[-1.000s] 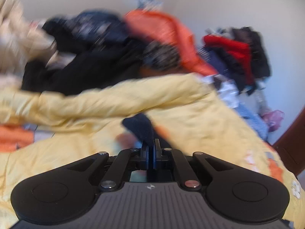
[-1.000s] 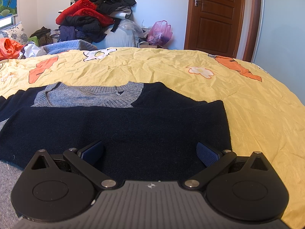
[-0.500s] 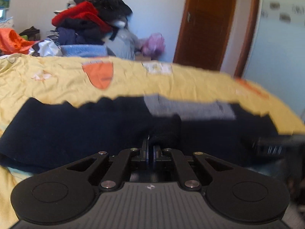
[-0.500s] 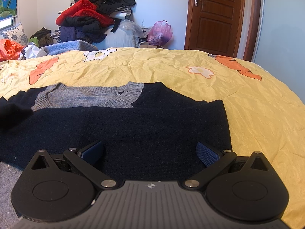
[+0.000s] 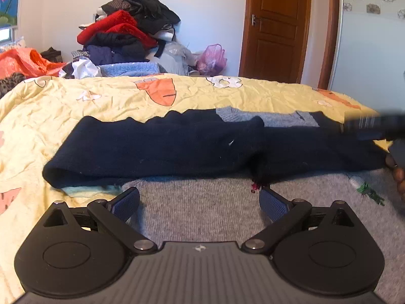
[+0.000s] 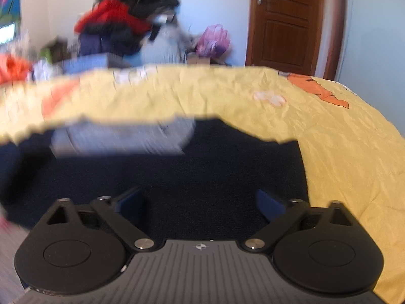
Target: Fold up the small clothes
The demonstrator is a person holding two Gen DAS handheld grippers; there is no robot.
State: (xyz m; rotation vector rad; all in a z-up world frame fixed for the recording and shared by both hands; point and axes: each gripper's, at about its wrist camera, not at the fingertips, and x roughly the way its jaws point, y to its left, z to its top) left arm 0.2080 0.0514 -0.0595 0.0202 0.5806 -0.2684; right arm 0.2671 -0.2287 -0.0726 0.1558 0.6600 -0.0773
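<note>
This is a bedroom in a home. A bed takes up most of the view, covered by a wrinkled yellow quilt [image 5: 114, 106] printed with orange and white shapes. Behind it a heap of clothes [image 5: 126, 35] in red, black and blue is piled against a plain white wall [image 5: 207, 7], with a pink plastic bag [image 5: 212, 58] beside it. A brown panelled wooden door [image 5: 276, 25] with a metal handle stands shut in the corner.

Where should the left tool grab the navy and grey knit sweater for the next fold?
Probably at the rounded folded end of the navy and grey knit sweater, approached from the left. There the layers stack into a thick, free edge on the yellow patterned bedspread.
</note>
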